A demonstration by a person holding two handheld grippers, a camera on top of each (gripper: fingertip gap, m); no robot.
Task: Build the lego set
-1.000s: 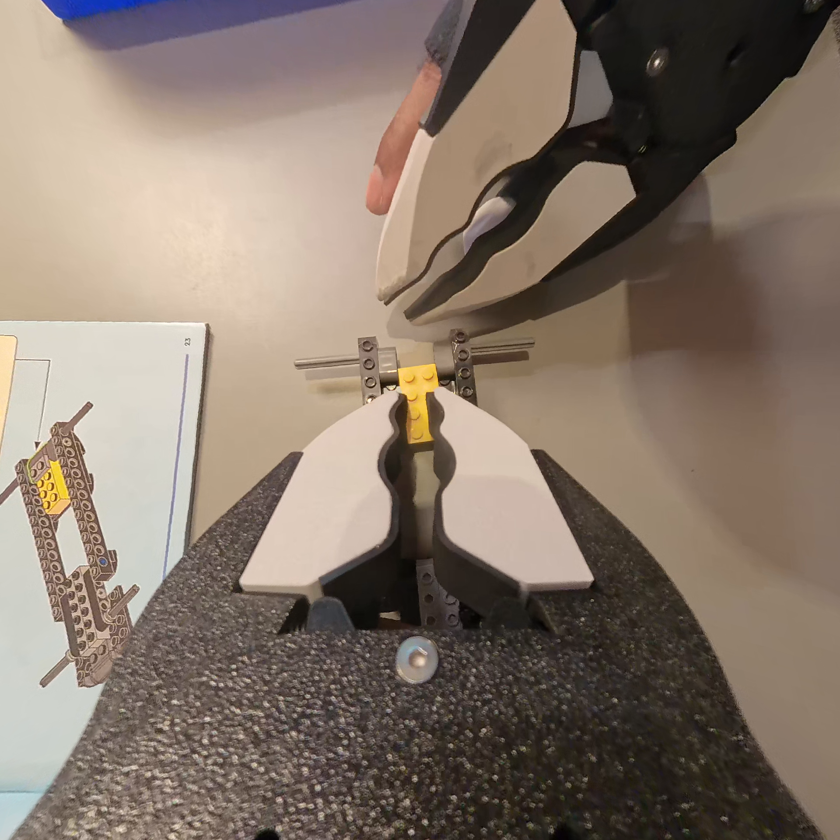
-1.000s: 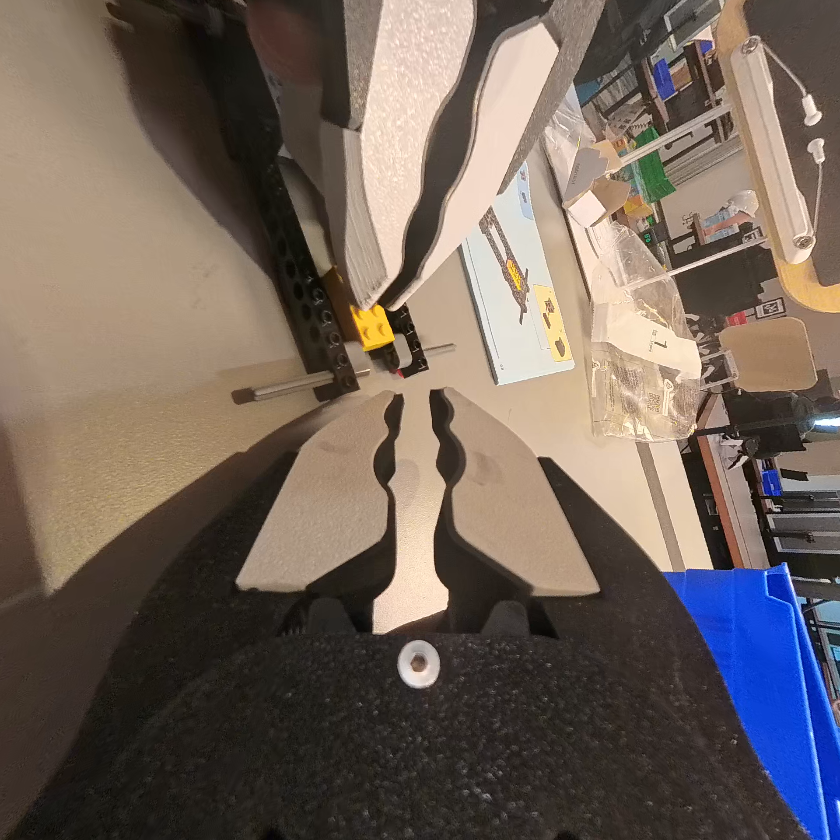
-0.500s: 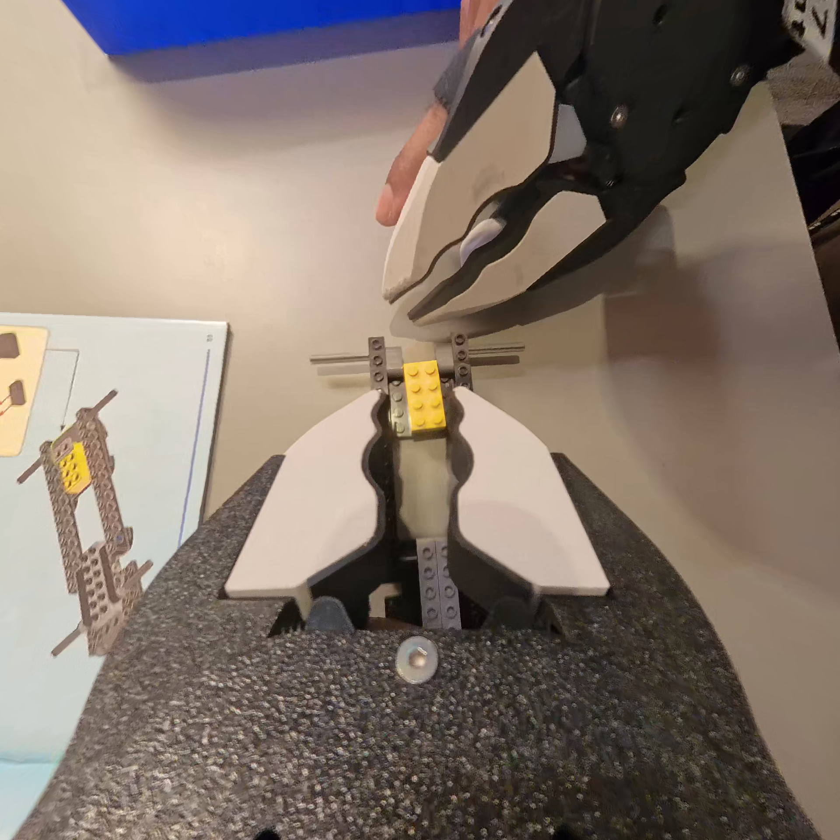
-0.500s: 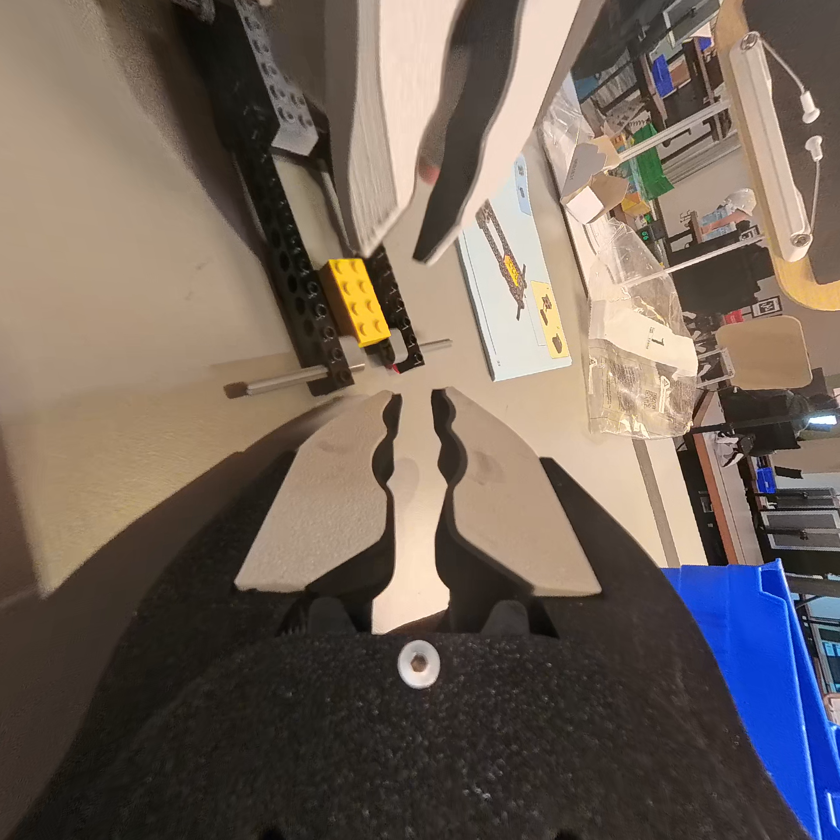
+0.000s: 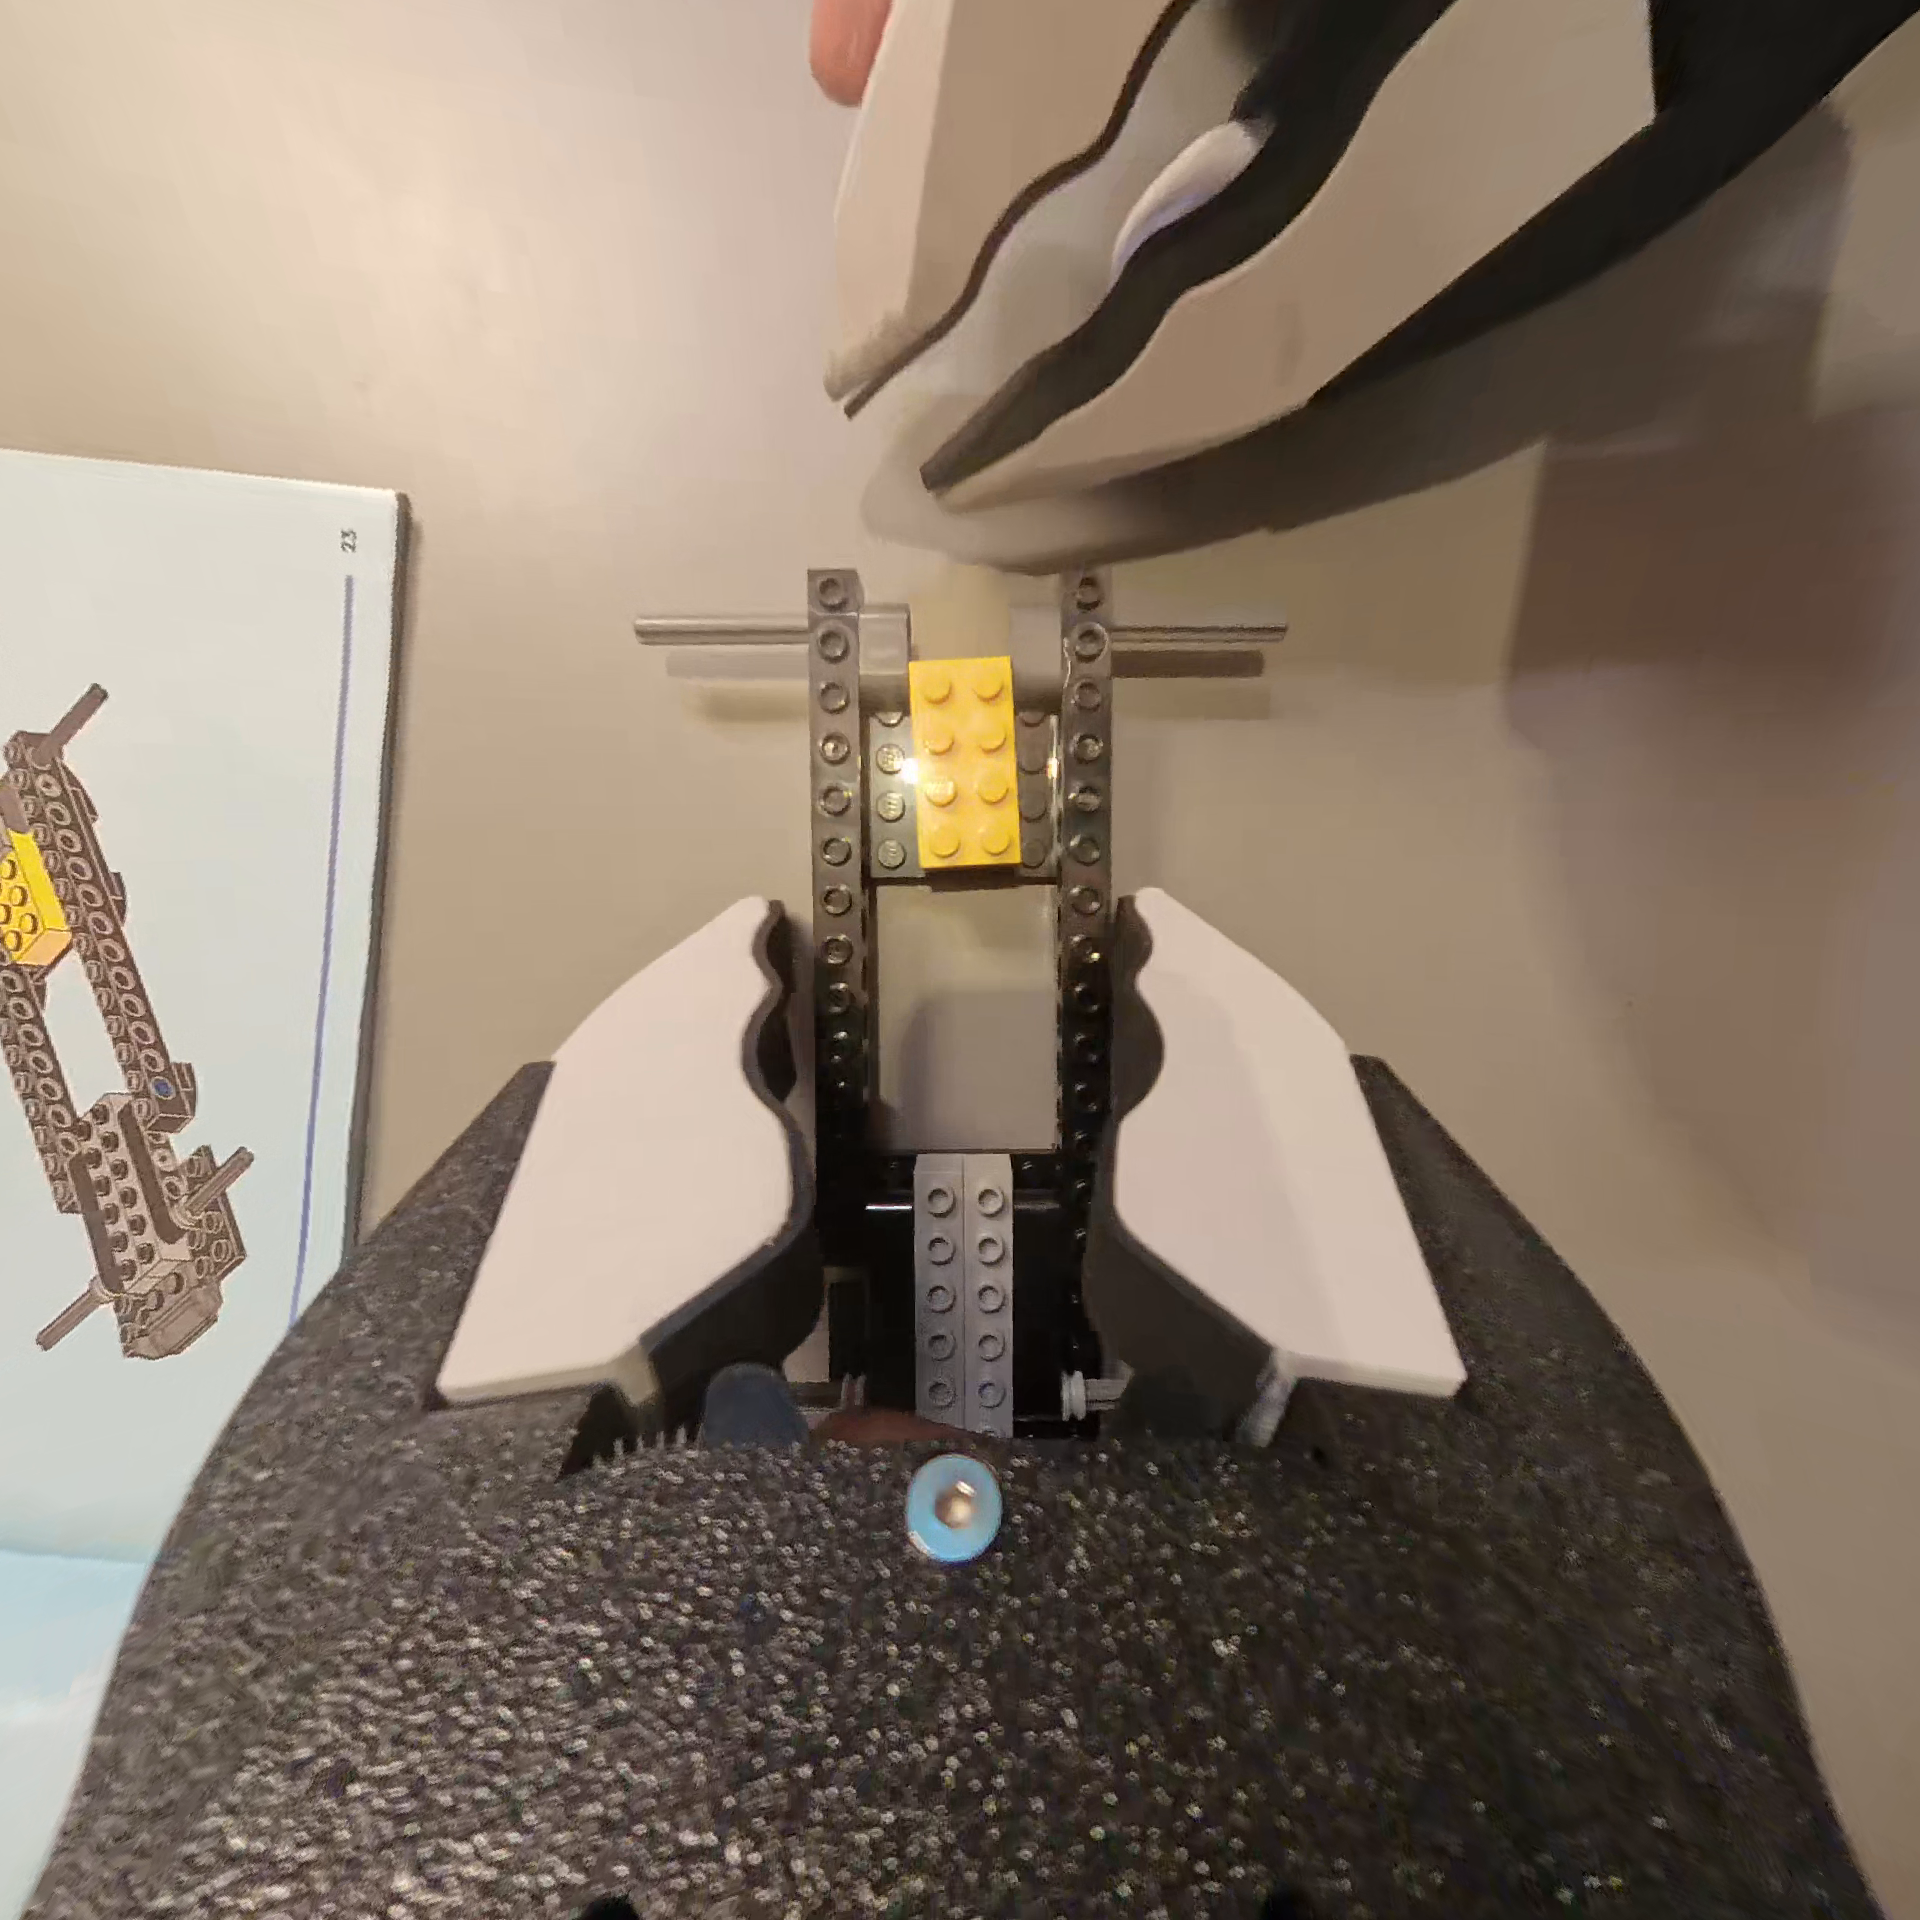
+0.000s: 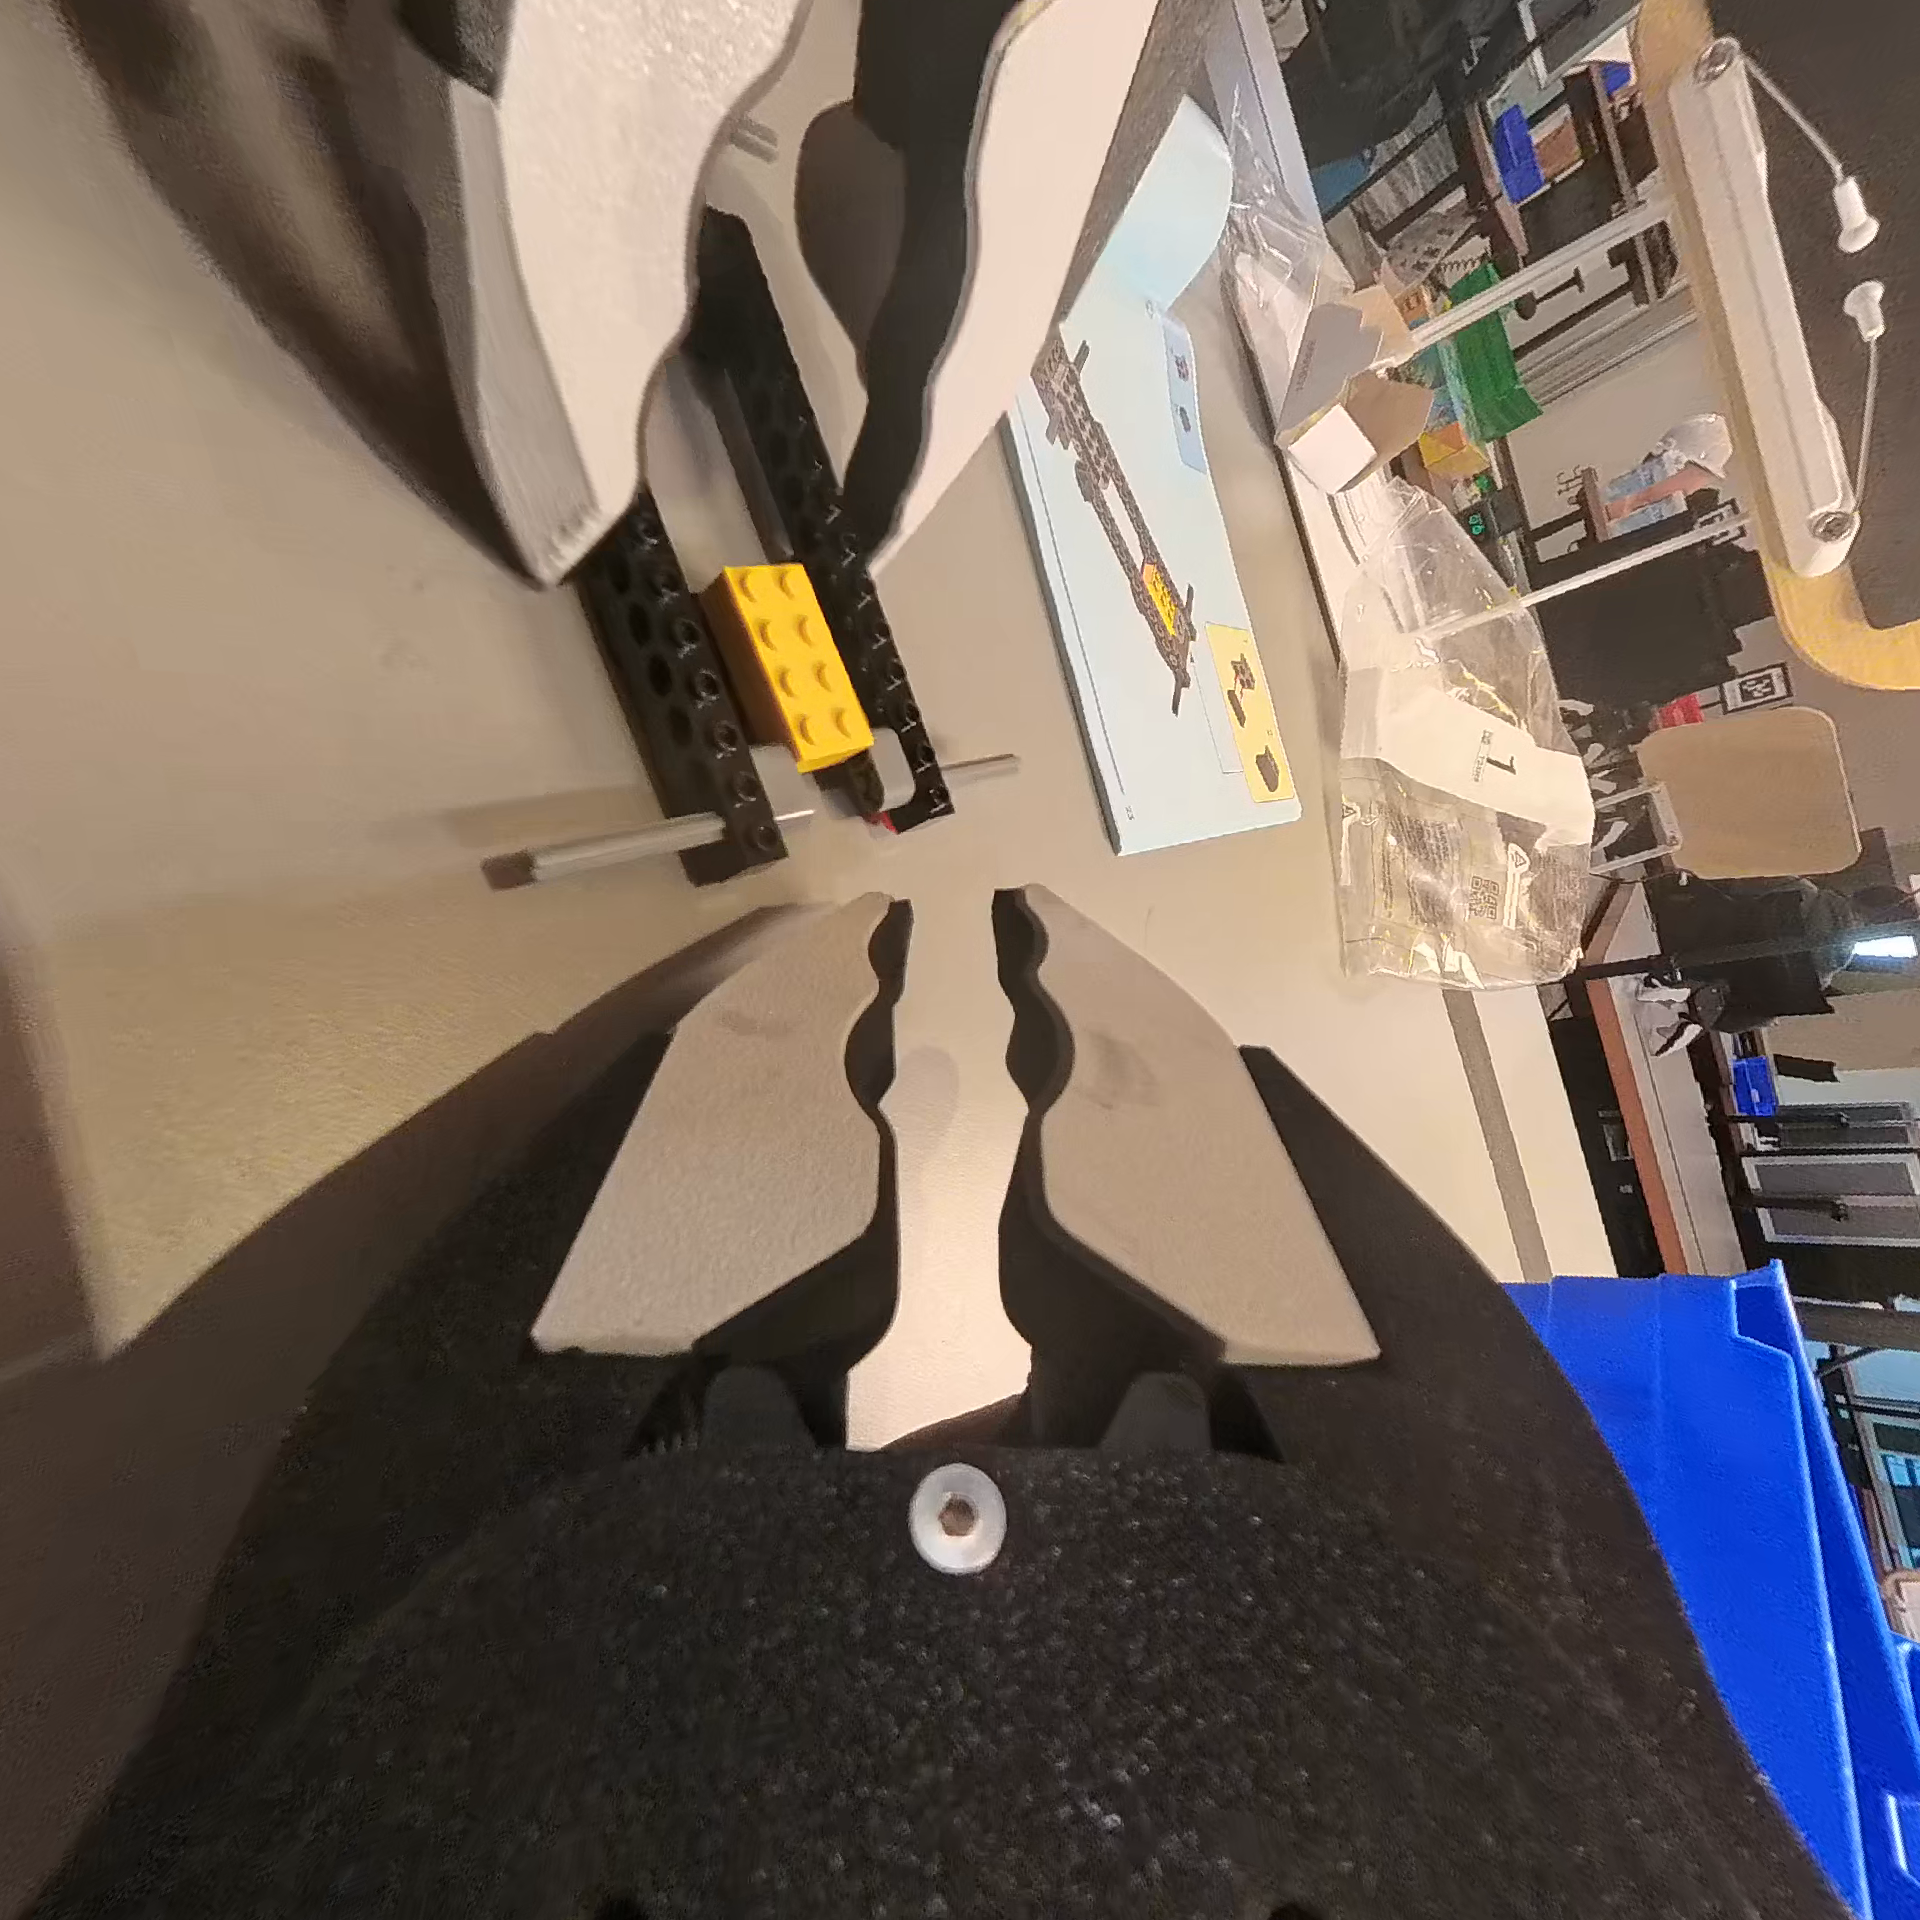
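Observation:
A black studded frame [image 5: 834,831] lies flat on the table, with a grey axle [image 5: 717,629] through its far end. A yellow brick [image 5: 961,774] sits on a dark plate between its two beams. Two grey plates [image 5: 961,1288] lie at its near end. My left gripper [image 5: 954,906] is open wide, one finger on each side of the frame, and holds nothing. In the right wrist view it [image 6: 727,540] hangs over the frame [image 6: 675,665] behind the yellow brick [image 6: 790,665]. My right gripper [image 6: 948,899] is slightly open and empty, just short of the axle [image 6: 613,840]. It also shows above the frame's far end in the left wrist view [image 5: 894,442].
A pale blue instruction booklet [image 5: 187,831] lies to the left of the frame; it also shows in the right wrist view [image 6: 1143,582]. A clear plastic bag [image 6: 1455,769] lies beyond it. A blue bin [image 6: 1714,1558] stands at the table's edge. A person's fingertip [image 5: 847,42] shows beside the right gripper. The gap from one gripper's tips to the other's is roughly 7 cm.
My left gripper's fingers were shut on the yellow brick, then opened wide; the brick stays on the frame. The left gripper has come lower, so its fingers flank the frame. The right gripper looms closer.

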